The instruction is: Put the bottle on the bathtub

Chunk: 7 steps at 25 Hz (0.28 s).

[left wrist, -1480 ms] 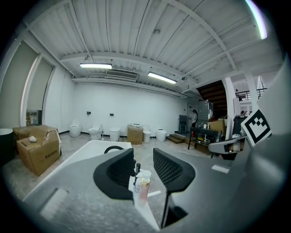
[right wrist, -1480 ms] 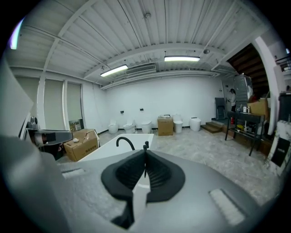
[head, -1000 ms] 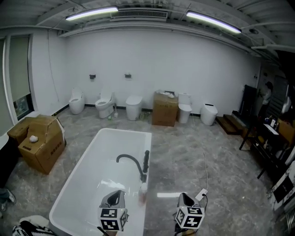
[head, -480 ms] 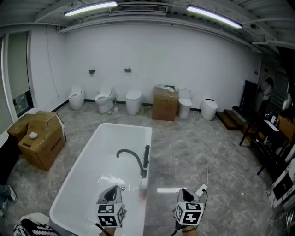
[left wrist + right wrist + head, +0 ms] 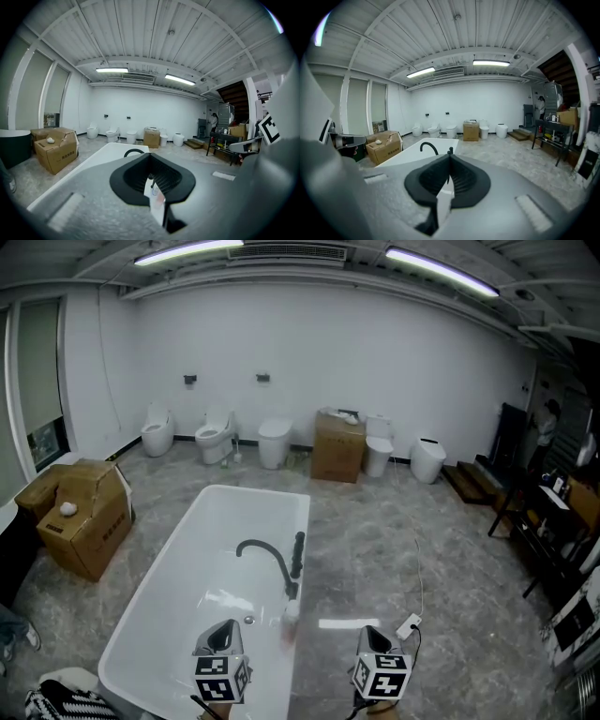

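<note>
A small white bottle [image 5: 291,613] with a pinkish lower part stands upright on the right rim of the white bathtub [image 5: 255,490], just in front of the black faucet [image 5: 267,554]. Both grippers hang low at the bottom of the head view. My left gripper [image 5: 225,632] is over the tub's near end, left of the bottle and apart from it. My right gripper [image 5: 373,641] is over the floor to the bottle's right. In the left gripper view the bottle [image 5: 151,183] shows through the slit below the meeting tips [image 5: 150,155]. Both grippers' jaws are shut and hold nothing [image 5: 450,155].
A cardboard box [image 5: 84,517] sits left of the tub, another [image 5: 337,457] by the back wall among several toilets [image 5: 216,435]. A power strip with a cable [image 5: 410,624] lies on the floor right of the tub. Dark shelving [image 5: 553,521] lines the right wall.
The view has crept forward and tilted slightly, so the tub and both grippers sit a little lower in frame. The bottle stays on the rim; neither gripper has changed.
</note>
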### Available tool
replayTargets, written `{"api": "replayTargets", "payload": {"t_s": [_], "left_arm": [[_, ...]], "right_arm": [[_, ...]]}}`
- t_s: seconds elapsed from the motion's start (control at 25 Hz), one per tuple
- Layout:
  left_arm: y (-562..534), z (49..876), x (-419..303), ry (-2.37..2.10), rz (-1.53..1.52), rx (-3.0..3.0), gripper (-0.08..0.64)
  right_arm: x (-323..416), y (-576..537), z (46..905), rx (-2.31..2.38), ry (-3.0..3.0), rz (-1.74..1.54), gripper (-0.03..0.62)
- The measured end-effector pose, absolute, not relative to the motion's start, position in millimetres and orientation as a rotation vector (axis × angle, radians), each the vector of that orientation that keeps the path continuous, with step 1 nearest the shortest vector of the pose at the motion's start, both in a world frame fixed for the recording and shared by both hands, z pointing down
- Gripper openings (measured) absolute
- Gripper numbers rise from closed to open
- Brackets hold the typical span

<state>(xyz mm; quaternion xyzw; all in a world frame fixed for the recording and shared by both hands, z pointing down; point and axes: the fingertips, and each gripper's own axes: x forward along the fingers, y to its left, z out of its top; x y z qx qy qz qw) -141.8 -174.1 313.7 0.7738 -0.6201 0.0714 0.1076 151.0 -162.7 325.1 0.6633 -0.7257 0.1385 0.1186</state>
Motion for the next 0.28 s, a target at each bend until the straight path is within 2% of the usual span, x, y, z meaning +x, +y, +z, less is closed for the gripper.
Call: {"api": "replayTargets", "payload": {"t_s": [0.28], "left_arm": [[-175.9,317.6,-143.3,-1.822,0.226,2.275,0.008]], "right_arm": [[150.0,-165.6,326.2,1.932,-2.138,0.425,0.002]]}}
